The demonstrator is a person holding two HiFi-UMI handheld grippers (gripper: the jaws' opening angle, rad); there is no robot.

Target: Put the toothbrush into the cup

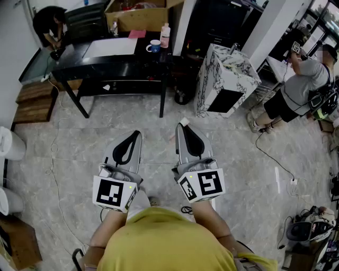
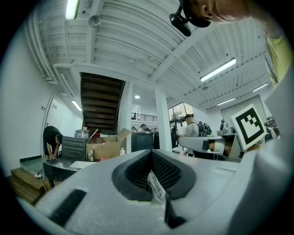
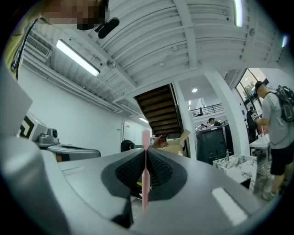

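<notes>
In the head view both grippers are held side by side over the grey floor, pointing toward a black table [image 1: 106, 58]. The cup [image 1: 153, 46] is a blue mug with a white inside and stands on that table, far ahead of both grippers. My right gripper [image 1: 180, 127] is shut on a thin pink toothbrush [image 1: 184, 122]. In the right gripper view the toothbrush [image 3: 146, 170] stands upright, pinched between the closed jaws of the right gripper [image 3: 145, 151]. My left gripper [image 1: 136, 133] has its tips together and holds nothing; in its own view the left gripper [image 2: 149, 153] shows only a white label inside its jaws.
A marble-patterned cabinet [image 1: 225, 79] stands right of the table. One person [image 1: 302, 84] is at the far right and another [image 1: 50, 26] bends at the table's left end. A cardboard box [image 1: 140, 16] and a pink bottle [image 1: 165, 36] are near the cup. Cables [image 1: 55, 159] cross the floor.
</notes>
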